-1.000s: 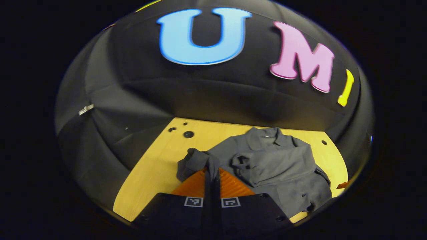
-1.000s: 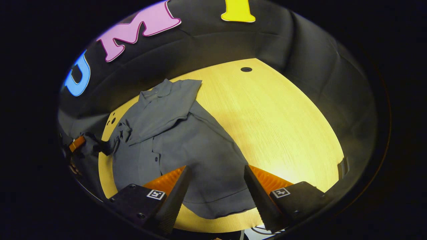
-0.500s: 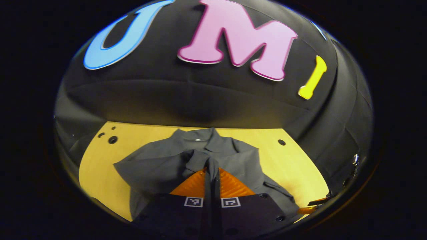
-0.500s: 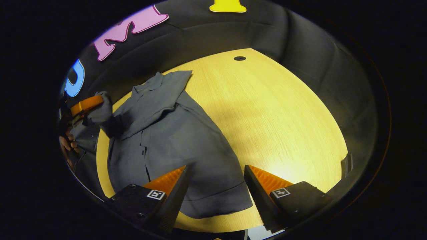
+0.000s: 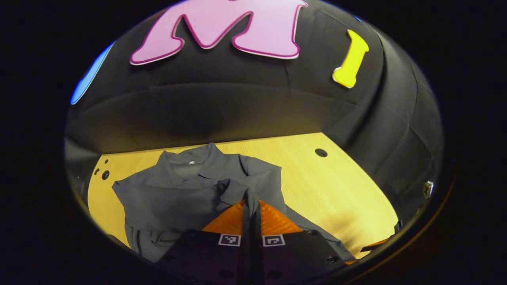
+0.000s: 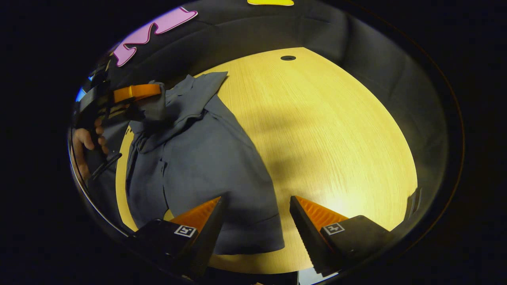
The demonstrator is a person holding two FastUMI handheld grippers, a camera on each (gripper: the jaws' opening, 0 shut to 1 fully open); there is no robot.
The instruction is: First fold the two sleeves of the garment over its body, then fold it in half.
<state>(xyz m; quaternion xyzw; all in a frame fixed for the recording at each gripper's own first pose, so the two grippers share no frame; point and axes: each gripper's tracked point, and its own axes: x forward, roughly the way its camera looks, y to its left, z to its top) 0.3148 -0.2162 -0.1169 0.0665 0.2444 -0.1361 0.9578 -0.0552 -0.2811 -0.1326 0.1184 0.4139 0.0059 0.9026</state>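
Now left gripper (image 5: 251, 206) carried sleeve (image 5: 233, 192) over shirt (image 6: 206, 158)

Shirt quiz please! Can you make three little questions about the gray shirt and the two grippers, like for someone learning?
1. True or false: the left gripper is shut on the sleeve of the gray shirt.
2. Multiple choice: the right gripper is A) shut on the shirt's collar, B) open above the shirt's lower edge, C) shut on the table's edge.
3. Fill in: the shirt lies on a yellow wooden ____.

Key:
1. True. Both fingers pinch the sleeve, held up over the shirt's body.
2. B. Its fingers stand apart, nothing between them.
3. table.
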